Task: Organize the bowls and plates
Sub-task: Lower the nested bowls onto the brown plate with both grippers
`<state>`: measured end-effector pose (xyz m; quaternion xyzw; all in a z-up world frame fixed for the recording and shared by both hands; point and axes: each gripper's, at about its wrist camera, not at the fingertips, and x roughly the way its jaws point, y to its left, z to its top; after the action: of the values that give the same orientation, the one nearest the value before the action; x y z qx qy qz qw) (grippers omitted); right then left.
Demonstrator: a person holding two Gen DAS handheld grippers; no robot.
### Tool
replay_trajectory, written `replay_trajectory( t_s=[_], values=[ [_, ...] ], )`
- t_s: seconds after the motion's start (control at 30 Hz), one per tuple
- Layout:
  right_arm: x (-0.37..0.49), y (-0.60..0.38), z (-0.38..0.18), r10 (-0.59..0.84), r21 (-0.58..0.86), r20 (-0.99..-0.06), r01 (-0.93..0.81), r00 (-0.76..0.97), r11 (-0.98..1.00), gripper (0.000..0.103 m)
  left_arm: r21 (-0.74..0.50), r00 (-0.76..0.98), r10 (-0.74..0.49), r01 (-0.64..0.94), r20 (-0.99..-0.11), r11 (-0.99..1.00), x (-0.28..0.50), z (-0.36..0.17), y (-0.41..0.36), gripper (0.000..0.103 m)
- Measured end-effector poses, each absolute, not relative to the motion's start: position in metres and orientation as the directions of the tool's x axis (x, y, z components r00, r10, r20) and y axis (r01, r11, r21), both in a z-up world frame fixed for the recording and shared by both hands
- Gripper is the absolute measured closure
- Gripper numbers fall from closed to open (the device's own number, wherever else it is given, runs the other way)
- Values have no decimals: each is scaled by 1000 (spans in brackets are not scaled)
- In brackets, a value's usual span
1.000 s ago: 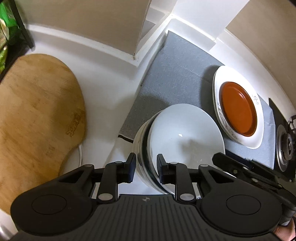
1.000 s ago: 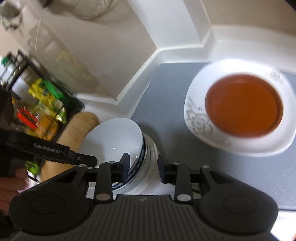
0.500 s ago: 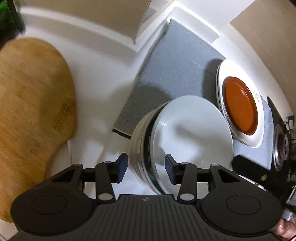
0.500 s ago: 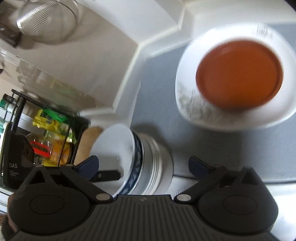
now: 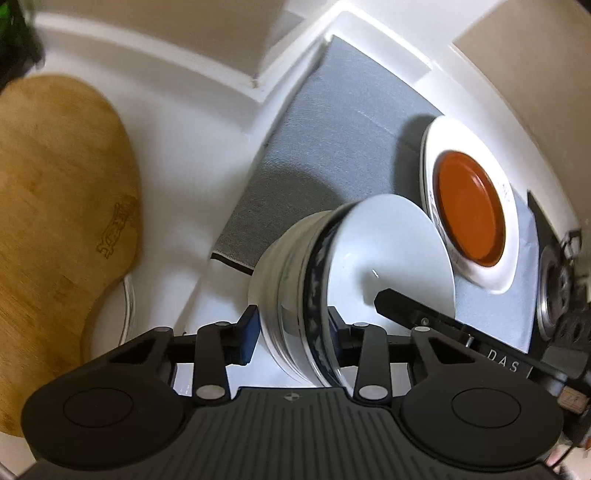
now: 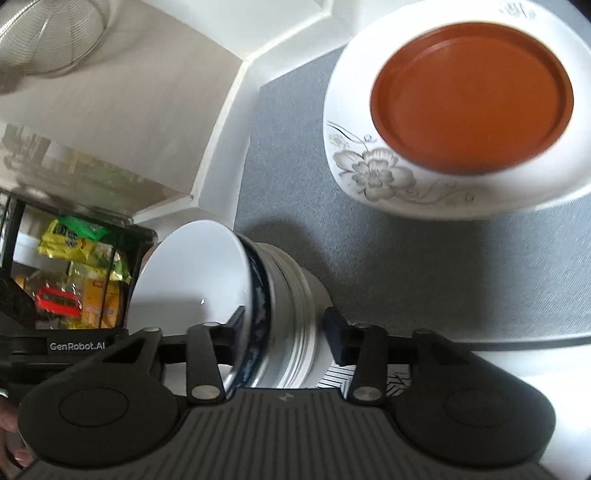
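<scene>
A stack of nested bowls (image 5: 295, 295), the top one white inside with a blue patterned rim, stands at the front edge of a grey mat (image 5: 332, 129). My left gripper (image 5: 291, 332) is shut on the stack's near rim from one side. My right gripper (image 6: 284, 332) straddles the stack (image 6: 280, 295) from the opposite side, one finger inside the top bowl, one outside; contact is unclear. A white flowered plate (image 6: 369, 170) with an orange plate (image 6: 472, 92) on it sits further along the mat, also in the left wrist view (image 5: 469, 206).
A wooden cutting board (image 5: 55, 221) lies on the white counter to the left. A black rack with snack packets (image 6: 74, 266) stands beyond the bowls. A gas stove burner (image 5: 554, 295) is at the right. A wire strainer (image 6: 48, 33) hangs on the wall.
Both grippers opened wider, moved in over the bowl stack's rim from opposite sides, and narrowed onto it. The right gripper came closer to the plates.
</scene>
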<state>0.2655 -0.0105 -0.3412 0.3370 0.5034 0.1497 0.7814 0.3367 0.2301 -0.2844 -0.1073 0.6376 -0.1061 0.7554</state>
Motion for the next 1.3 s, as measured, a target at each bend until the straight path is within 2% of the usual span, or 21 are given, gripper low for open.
replay_trajectory(
  t_s=[0.7,1.3],
  values=[
    [256,-58,-307,518,674,-656,117,549,730,62,-288,183,-304,110,-935,951,339,-251,182,63],
    [283,-159,-234,365,647,-612,179,701,742,62,-292,243,-368,298,-898,909,390,-183,71,61]
  ],
)
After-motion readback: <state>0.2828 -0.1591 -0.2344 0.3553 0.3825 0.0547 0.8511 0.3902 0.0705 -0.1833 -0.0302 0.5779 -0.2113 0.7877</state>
